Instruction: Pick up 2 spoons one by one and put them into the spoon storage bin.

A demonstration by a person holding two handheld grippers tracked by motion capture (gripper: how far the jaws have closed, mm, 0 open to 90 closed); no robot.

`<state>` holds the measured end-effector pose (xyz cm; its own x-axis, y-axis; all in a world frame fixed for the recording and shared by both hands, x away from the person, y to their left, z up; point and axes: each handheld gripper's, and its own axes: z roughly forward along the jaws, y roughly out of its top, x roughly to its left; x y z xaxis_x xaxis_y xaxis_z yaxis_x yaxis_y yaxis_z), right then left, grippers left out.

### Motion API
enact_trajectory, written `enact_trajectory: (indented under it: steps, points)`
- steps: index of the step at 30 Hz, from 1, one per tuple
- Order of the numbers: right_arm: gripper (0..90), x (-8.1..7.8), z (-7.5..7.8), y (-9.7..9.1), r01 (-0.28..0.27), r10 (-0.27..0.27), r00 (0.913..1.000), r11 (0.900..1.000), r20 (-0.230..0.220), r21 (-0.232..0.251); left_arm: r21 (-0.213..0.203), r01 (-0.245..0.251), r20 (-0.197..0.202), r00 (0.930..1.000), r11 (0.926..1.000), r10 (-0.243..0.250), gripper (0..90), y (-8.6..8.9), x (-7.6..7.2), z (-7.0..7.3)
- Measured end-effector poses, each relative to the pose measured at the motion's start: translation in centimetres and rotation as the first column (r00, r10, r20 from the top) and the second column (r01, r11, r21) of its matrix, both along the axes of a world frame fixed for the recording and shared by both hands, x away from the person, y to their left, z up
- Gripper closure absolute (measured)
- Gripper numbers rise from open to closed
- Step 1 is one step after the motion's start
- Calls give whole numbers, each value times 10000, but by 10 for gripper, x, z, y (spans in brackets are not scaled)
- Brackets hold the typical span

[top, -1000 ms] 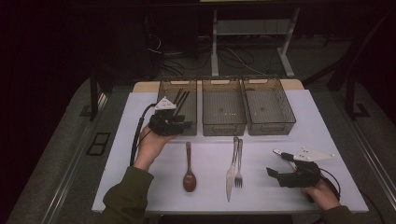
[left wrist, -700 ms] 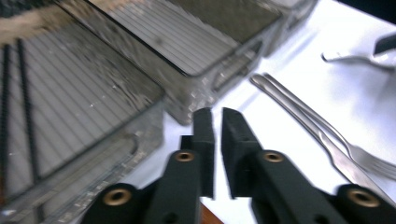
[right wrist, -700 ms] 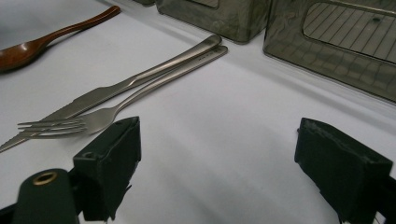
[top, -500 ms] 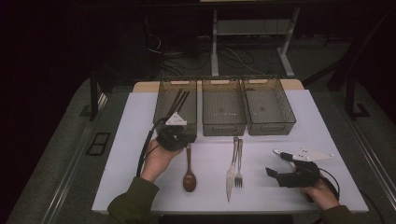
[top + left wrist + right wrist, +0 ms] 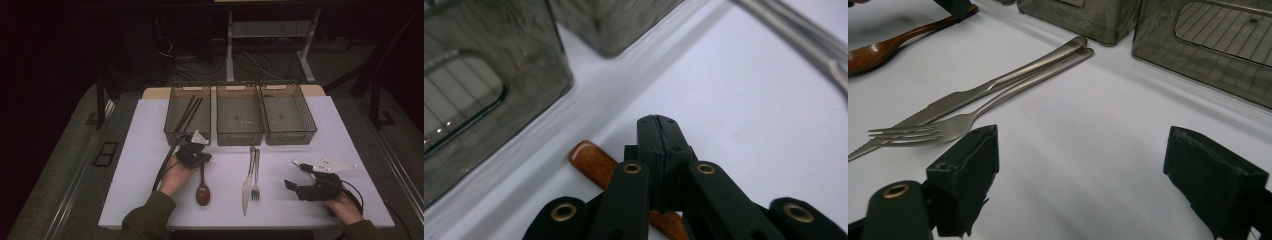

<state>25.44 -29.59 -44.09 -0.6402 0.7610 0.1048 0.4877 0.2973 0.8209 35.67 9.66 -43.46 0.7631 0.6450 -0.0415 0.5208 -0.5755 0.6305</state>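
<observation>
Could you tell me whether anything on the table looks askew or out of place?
Nothing stands out. The wooden spoon, knife and fork lie neatly in front of the three bins, and the chopsticks rest inside the leftmost bin.

A dim lab or test room — a white table [image 5: 150, 150] with 3 clear bins [image 5: 240, 122] in a row, loose cables [image 5: 250, 60] and metal stand legs [image 5: 230, 45] on the floor behind.

left gripper [image 5: 196, 154]: moved from the left bin [image 5: 188, 115] down toward the desk's near edge | jaws: closed, nothing between | now over wooden spoon [image 5: 202, 186] handle
</observation>
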Motion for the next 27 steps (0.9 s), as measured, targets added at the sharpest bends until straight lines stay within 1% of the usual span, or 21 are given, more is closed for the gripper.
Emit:
enact_trajectory:
  steps: [5,6,10,11,13,14,16,19,24,25,27]
  points:
    - [142,0,0,0,4,-4,10000,10000,0,19,188,-53,-44,10000,9998,54,888,2,1,-2]
    - [142,0,0,0,7,-7,10000,10000,6,13,94,-136,-65,9999,9999,137,888,2,1,-3]
    - [142,0,0,0,24,-24,10000,10000,11,23,290,-154,-42,9999,9995,156,888,4,2,-3]
    - [142,-1,0,-1,43,-43,10000,10000,-2,23,254,-162,-67,9998,9995,164,888,5,2,-3]
    - [142,-1,0,-2,80,-80,10000,10000,2,32,347,-178,-65,9998,9992,181,888,7,2,-3]
    - [142,-1,0,-2,99,-99,10000,9999,-1,57,336,-264,-66,9996,9991,266,888,8,2,-3]
    - [142,-2,0,-2,115,-115,9999,9999,3,71,392,-294,-86,9995,9988,297,888,12,2,-3]
    - [142,-1,0,-2,106,-106,9999,9999,-3,77,285,-459,-128,9988,9985,463,889,16,1,-3]
    - [142,-1,1,-3,112,-112,9999,9999,3,107,368,-620,-155,9979,9974,626,889,26,-1,-3]
    - [142,-1,1,-3,111,-111,9999,9999,4,108,311,-711,-169,9973,9970,716,889,28,-3,-3]
    - [142,-1,0,-3,98,-98,10000,9999,6,113,337,-738,-148,9971,9967,743,889,31,-4,-3]
